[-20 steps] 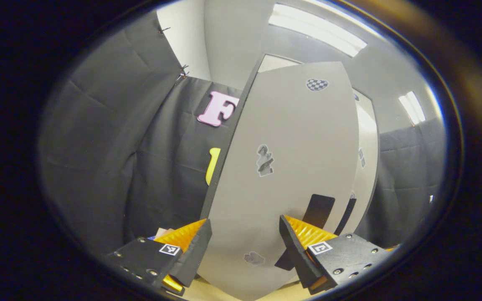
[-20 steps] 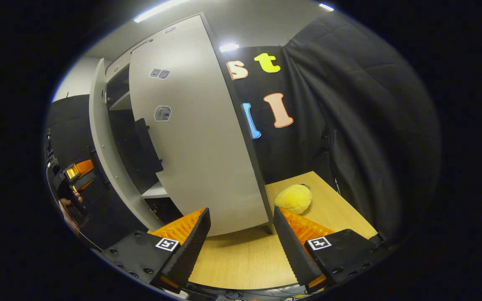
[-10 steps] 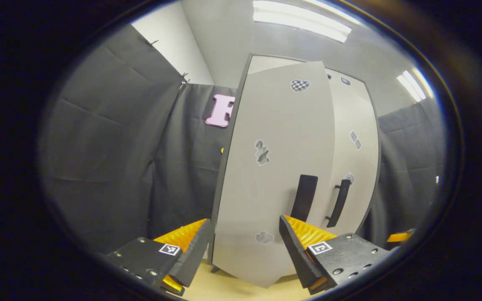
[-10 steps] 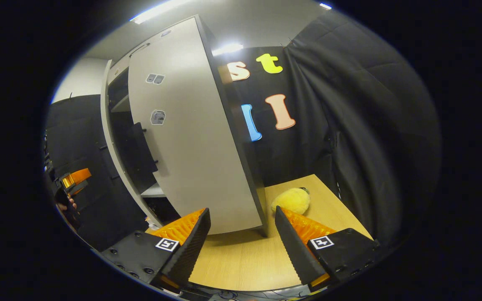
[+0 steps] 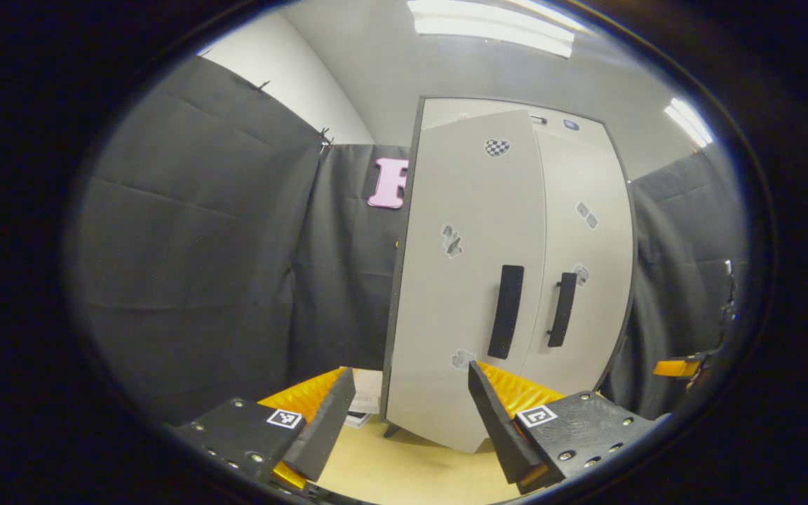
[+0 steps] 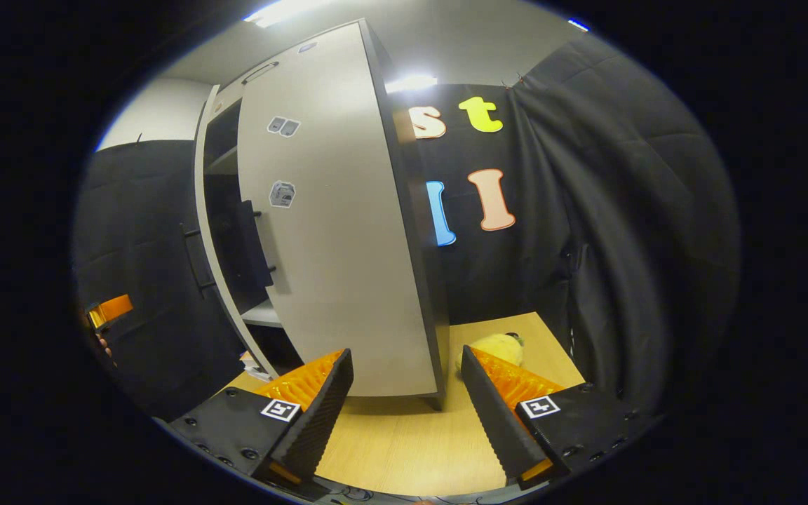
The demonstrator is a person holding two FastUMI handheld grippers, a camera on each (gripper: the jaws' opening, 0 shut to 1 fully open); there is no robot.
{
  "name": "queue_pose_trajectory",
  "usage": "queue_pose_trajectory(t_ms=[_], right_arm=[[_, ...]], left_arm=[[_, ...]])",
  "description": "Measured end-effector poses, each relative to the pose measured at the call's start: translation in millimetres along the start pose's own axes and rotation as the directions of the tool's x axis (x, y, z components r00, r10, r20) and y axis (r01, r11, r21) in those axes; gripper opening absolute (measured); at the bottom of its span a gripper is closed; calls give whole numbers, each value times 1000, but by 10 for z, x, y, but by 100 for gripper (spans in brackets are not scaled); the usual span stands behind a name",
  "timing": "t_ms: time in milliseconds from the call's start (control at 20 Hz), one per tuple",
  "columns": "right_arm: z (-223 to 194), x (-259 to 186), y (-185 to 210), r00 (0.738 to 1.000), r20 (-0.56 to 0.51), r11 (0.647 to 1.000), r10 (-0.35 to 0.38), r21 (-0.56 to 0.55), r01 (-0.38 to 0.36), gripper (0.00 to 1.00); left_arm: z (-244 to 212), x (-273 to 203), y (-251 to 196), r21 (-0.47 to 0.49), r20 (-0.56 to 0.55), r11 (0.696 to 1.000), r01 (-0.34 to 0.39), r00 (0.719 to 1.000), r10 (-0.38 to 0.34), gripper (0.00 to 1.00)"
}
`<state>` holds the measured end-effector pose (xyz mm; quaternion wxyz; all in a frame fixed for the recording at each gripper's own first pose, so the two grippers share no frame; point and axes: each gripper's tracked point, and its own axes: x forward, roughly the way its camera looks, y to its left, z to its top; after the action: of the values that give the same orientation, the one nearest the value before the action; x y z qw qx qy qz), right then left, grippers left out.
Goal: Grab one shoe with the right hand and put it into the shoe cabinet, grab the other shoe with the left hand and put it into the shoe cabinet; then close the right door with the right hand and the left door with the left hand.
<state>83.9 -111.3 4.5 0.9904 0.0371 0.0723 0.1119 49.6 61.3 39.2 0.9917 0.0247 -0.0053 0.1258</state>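
I have the shoe cabinet (image 5: 516,280) standing upright on the pale wooden table (image 6: 404,442), both grippers in front of it and neither touching it. Left gripper (image 5: 411,414): fingers spread, nothing between them, pointed at the lower part of the left door (image 5: 470,280). Right gripper (image 6: 407,403): fingers likewise spread and empty, looking past the bottom corner of the right door (image 6: 334,245).

Door positions. In the left gripper view both fronts look almost flush, the two dark handles just beside each other at the middle seam. In the right gripper view I see a dark gap between the door edges, with a shelf inside (so neither door reads as fully home from this side). I cannot see the shoes; I judge they sit inside, hidden by the panels.

Handling, as a judgement: the doors are flat, stiff boards on hinges, light to swing, smooth-faced, so a pad pushed on the panel may slide. No pinch is needed. I would press on the face out near the handle edge, far from the hinge, where the leverage is best. The left handle (image 5: 506,312) would also take a hold if pushing slips.

A yellow soft toy (image 6: 495,347) lies on the table to the right of the cabinet, clear of the door's swing as far as I can tell.
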Motion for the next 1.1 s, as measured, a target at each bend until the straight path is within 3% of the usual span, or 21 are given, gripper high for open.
queue_pose_trajectory(t_ms=[250,500,600,650,700,800,950,1050,1100], right_arm=[[261,34,-171,988,64,990,-137,24,136,98],[362,-82,-301,961,131,970,-242,-4,244,98],[338,-126,-333,950,140,957,-280,-34,288,98],[331,-123,-302,948,140,955,-285,-39,293,98],[330,-106,-230,952,138,959,-272,-38,279,98],[353,-67,-101,960,139,967,-245,-42,253,98],[436,3,48,960,168,972,-225,-35,234,98],[429,107,216,970,158,981,-183,-33,191,98],[425,165,297,976,143,984,-163,-45,171,98]], left_arm=[[163,21,19,-44,26,996,71,997,-70,100],[163,43,196,-15,14,993,119,993,-119,100],[180,17,259,-32,14,989,142,990,-142,94],[201,-6,279,-33,20,987,155,988,-154,100],[208,-23,325,-31,27,986,163,986,-162,94],[220,-27,424,-22,25,986,164,986,-163,99],[295,-44,509,15,29,986,165,986,-166,94],[298,-50,541,45,31,985,166,985,-167,100],[278,-61,565,56,31,985,163,986,-165,94]])
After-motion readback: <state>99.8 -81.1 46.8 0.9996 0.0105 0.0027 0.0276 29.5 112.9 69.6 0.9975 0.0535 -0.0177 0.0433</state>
